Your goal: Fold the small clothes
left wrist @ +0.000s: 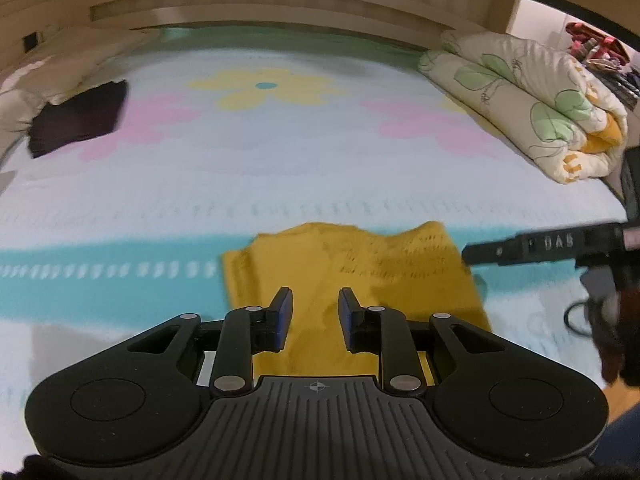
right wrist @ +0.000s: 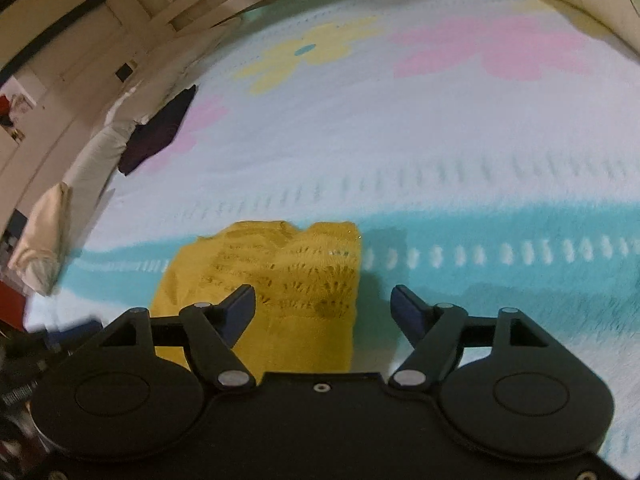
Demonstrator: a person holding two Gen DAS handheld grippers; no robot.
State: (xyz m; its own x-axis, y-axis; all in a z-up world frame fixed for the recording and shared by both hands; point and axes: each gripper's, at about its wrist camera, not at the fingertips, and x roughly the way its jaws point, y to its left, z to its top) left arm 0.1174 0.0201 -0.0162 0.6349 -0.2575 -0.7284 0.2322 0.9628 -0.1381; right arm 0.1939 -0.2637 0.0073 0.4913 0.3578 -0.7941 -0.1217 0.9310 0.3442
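Folded into a rectangle, yellow knit garment [left wrist: 360, 276] lies flat.

Open floral bedspread [left wrist: 320, 152] ahead toward 12; rolled floral quilt [left wrist: 532, 104] blocking 2, dark folded cloth [left wrist: 78, 118] at 10.

Bed [left wrist: 320, 152] fills both views, covered by pale blanket [right wrist: 400, 152] with yellow and pink flower prints and a teal band across the near part. Wooden headboard [left wrist: 260, 4] at far end, beige wall panels [right wrist: 60, 60] behind. Rolled floral quilt [left wrist: 532, 108] far right. White pillow [right wrist: 44, 236] at left edge. Warm indoor light, blurry.
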